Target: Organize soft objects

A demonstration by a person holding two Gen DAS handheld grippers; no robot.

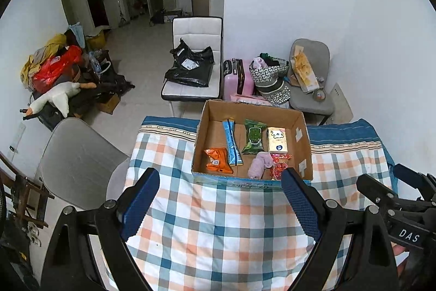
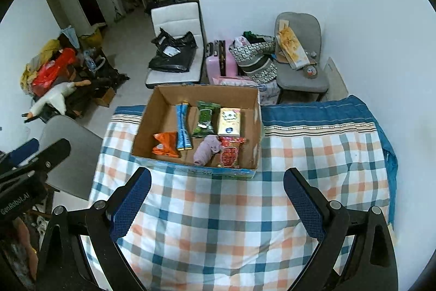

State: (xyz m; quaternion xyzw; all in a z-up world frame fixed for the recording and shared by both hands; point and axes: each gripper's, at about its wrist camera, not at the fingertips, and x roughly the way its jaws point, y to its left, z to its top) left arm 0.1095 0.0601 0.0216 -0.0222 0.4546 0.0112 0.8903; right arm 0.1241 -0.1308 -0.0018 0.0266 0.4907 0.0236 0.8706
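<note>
Hovering nearest to us, our left gripper and our right gripper both hang above the checked cloth, each with its jaws spread wide and nothing between the blue pads. In the left wrist view the right gripper shows at the right edge, well apart from the box.

Beyond the fingertips sits the cardboard box, open-topped, on the cloth. Along its near side we see an orange packet, a rolled lilac cloth and a red snack packet touching it. Behind these lie a blue packet, a green wipes pack and a pale tissue pack, side by side.

Farther off stand a white chair bearing a black bag, a pink suitcase and a grey chair.
</note>
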